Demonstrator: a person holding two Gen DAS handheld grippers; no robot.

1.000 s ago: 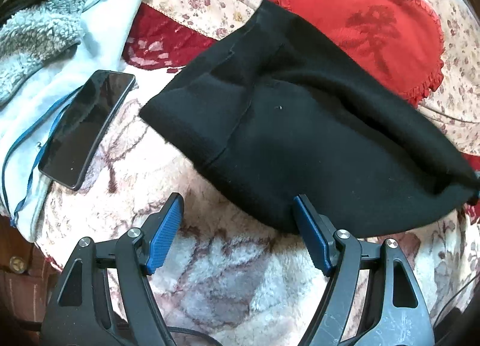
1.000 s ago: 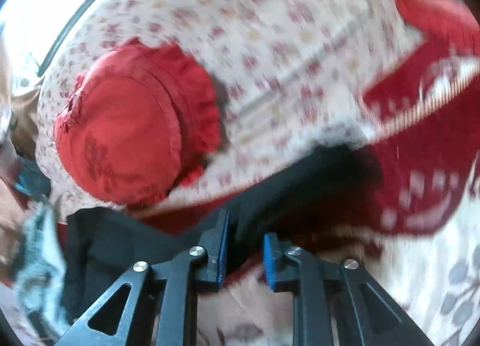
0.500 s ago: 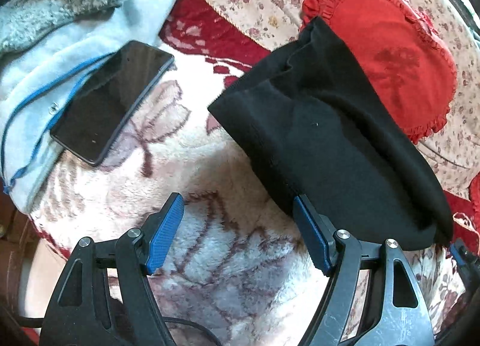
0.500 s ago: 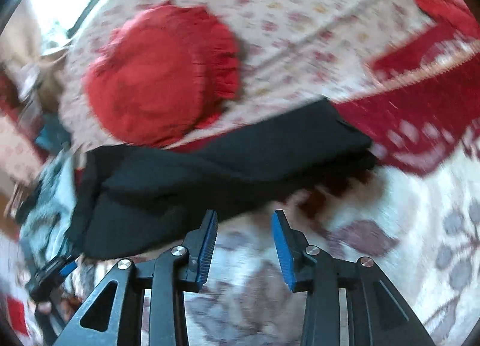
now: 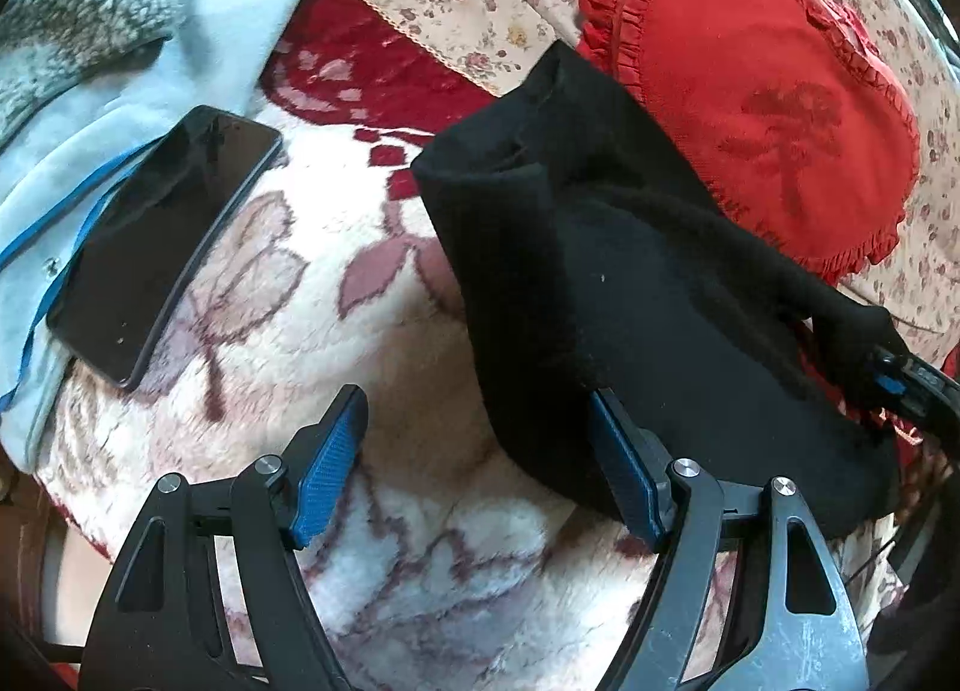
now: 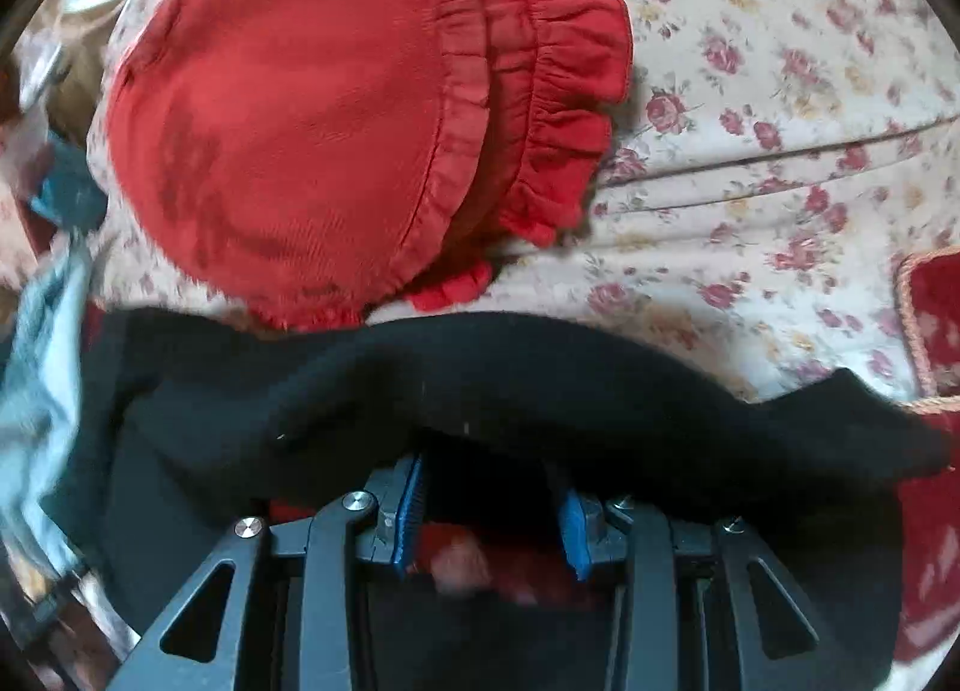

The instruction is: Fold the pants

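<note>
Fingers of the left gripper (image 5: 477, 460) are gaping wide, empty, the black pants (image 5: 630, 295) lying right of them, long axis running near-right to far-left on the blanket (image 5: 336, 343). The right gripper (image 6: 489, 517) is parted too, nearer, fabric draping over its tips, hiding any grip.

I see black pants (image 5: 654, 295) on my cream blanket (image 5: 384, 367) with dusky-pink leaf motifs and a dark red border, a red frilled cushion (image 6: 288, 115) on rose-sprigged beige fabric (image 6: 780, 163), a glossy black phone (image 5: 162, 241), pale blue cloth (image 5: 198, 49), and blue pads (image 5: 327, 469).
</note>
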